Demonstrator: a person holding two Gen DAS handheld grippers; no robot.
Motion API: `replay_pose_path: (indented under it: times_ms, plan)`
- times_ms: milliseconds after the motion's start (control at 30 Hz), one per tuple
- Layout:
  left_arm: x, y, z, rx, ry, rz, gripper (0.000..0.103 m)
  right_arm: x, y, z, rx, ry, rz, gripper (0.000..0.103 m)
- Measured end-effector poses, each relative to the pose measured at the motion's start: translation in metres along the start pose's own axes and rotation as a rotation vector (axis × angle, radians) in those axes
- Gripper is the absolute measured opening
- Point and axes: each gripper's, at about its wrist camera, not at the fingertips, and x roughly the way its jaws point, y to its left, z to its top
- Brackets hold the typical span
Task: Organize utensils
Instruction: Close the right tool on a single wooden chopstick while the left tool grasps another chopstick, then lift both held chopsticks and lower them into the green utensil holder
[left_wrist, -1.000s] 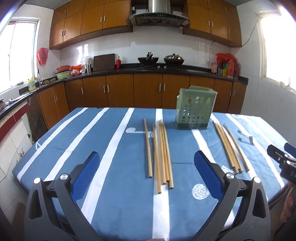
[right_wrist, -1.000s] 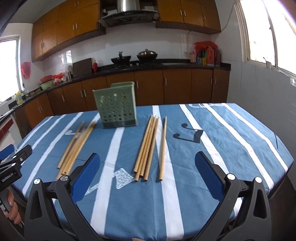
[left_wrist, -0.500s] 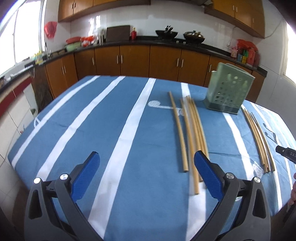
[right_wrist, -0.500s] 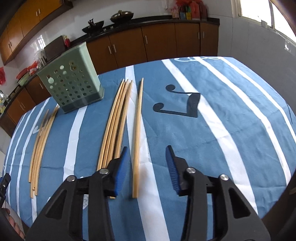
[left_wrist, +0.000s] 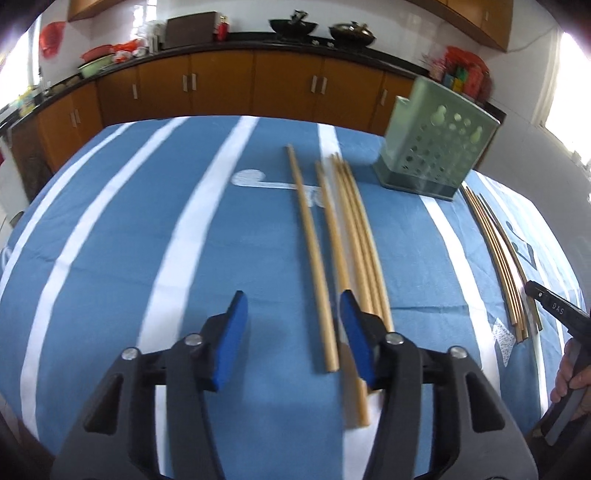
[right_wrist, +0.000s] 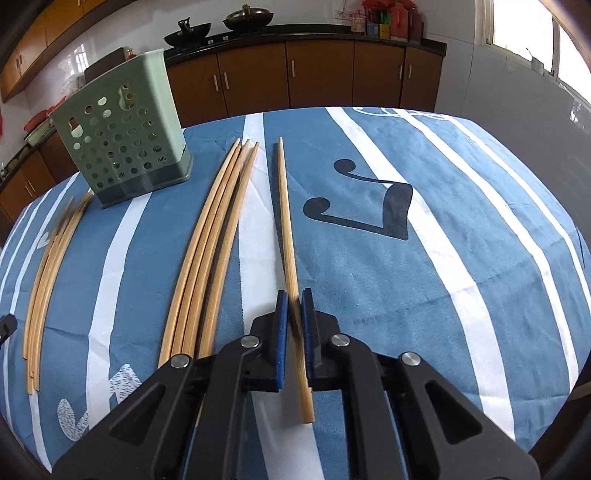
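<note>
Risk of pivot: right tool (right_wrist: 294, 295), jaws just closed, clamped on lone chopstick (right_wrist: 286, 221) near its end, lower centre; could swing or slip. Left tool (left_wrist: 292, 297), just narrowing, half open, astride leftmost chopstick (left_wrist: 310, 251) untouched on counter (left_wrist: 147, 258); could nudge neighbours.

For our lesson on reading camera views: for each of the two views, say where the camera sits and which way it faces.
Left wrist: on the left gripper, angled down at a lone chopstick between half-closed fingers; right gripper and a hand at right edge.
Right wrist: on the right gripper, angled down, fingers shut on the single chopstick.
Shared: green holder, blue striped tablecloth, both chopstick bundles, kitchen cabinets behind.
</note>
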Motion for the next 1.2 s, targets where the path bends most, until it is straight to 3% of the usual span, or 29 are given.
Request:
replay_pose_path:
  times_ms: [233,333,700,900,1200]
  plan:
    - [0.026,-0.011,0.01,0.053,0.072,0.023,0.022,0.006,-0.001,0.007,-0.003,0.001,0.004,0.008]
    - [0.029,-0.009,0.012,0.066,0.067,0.053,0.008,0.008,-0.002,0.01,-0.01,0.007,0.005,0.008]
    - [0.058,0.031,0.056,0.004,0.03,0.093,0.008,0.036,-0.032,0.041,0.042,-0.026,-0.06,0.008]
    - [0.059,0.038,0.058,-0.014,0.011,0.052,0.009,0.041,-0.04,0.043,0.061,-0.03,-0.056,0.008]
    - [0.052,0.034,0.049,0.023,0.017,0.055,0.008,0.036,-0.035,0.037,0.021,-0.026,-0.056,0.007]
